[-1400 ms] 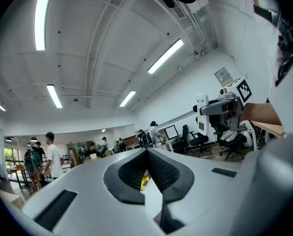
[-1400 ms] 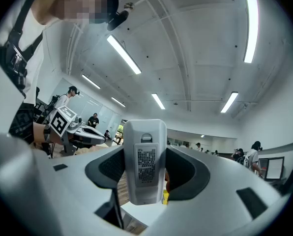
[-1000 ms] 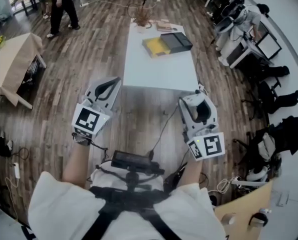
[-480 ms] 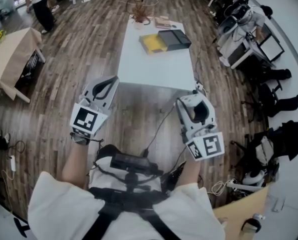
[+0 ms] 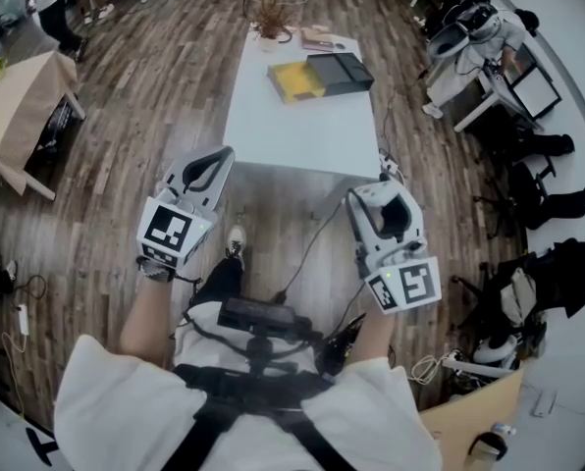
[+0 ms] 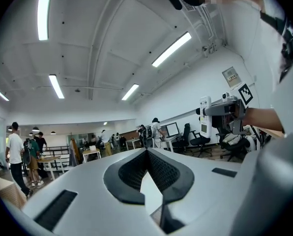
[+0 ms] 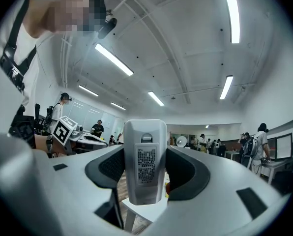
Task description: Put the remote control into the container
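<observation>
Two hand-held grippers are raised in front of the person, low in the middle of the head view. The right gripper (image 7: 145,154) is clenched on the remote control (image 7: 145,171). It stands upright between the dark ribbed pads (image 7: 109,165), with one pad pressed to each long side. The remote is a slim white bar with rounded top corners. The face toward the gripper's camera has a small recessed catch near the top and a pale label of fine dark print below it, too small to read.

The left gripper (image 6: 147,154) is closed on nothing, its two dark pads meeting at the tips.

From above, both grippers hang over the wooden floor (image 5: 155,116), well short of the white table (image 5: 302,135) in the upper middle of the frame. A black cable (image 5: 312,253) trails across the floor between them.

At the far end of the table a flat yellow container (image 5: 292,81) and a dark grey box (image 5: 340,70) lie touching, side by side. Their contents cannot be made out from here. A tan low table (image 5: 18,106) sits at the upper left, and dark office chairs (image 5: 538,145) crowd the right edge.
</observation>
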A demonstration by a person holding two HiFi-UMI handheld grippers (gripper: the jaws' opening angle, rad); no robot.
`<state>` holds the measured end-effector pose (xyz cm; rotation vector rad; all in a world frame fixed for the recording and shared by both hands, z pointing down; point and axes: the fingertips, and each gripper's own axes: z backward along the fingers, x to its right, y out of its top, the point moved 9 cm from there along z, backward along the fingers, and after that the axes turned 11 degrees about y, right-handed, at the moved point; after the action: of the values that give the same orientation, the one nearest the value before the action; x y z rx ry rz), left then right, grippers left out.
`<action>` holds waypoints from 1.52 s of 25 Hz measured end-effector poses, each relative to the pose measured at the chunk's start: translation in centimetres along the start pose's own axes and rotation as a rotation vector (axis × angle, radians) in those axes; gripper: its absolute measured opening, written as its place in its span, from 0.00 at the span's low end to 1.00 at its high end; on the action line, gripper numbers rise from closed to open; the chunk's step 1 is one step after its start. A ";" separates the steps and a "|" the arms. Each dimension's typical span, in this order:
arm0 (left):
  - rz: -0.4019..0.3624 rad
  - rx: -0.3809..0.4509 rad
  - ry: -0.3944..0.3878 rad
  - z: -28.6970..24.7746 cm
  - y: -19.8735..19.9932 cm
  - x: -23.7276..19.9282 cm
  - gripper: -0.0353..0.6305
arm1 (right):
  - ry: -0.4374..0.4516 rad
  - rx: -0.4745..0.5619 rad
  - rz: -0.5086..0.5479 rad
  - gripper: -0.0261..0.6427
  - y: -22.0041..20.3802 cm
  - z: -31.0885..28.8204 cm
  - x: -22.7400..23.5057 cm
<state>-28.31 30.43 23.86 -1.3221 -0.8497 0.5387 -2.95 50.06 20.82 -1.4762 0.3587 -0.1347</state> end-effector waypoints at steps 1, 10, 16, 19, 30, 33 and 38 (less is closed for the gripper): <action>-0.015 0.003 -0.009 -0.6 -0.1 0.0 0.07 | -0.002 -0.002 0.001 0.41 -0.1 -0.3 0.4; 0.025 0.062 -0.059 -8.8 -0.7 -1.9 0.07 | -0.021 -0.017 0.007 0.41 -1.2 -5.0 6.6; 0.049 0.036 -0.010 -15.4 -1.4 -5.3 0.07 | -0.027 -0.031 0.013 0.41 -1.8 -9.9 11.1; 0.048 0.029 -0.008 -18.5 -1.8 -6.8 0.07 | -0.030 -0.033 0.012 0.41 -2.2 -12.3 13.3; 0.028 0.004 -0.017 -28.5 -3.9 -11.4 0.07 | -0.034 -0.066 -0.007 0.41 -4.2 -20.3 20.5; 0.031 0.000 -0.033 -30.8 -4.9 -12.4 0.07 | -0.034 -0.070 -0.010 0.41 -4.9 -22.3 22.3; 0.053 -0.014 -0.011 -34.3 -5.8 -14.3 0.07 | -0.030 -0.077 -0.008 0.41 -5.4 -25.4 24.7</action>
<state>-10.50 -2.64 25.38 -1.3590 -0.8306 0.5832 12.96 17.97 21.03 -1.5544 0.3364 -0.1060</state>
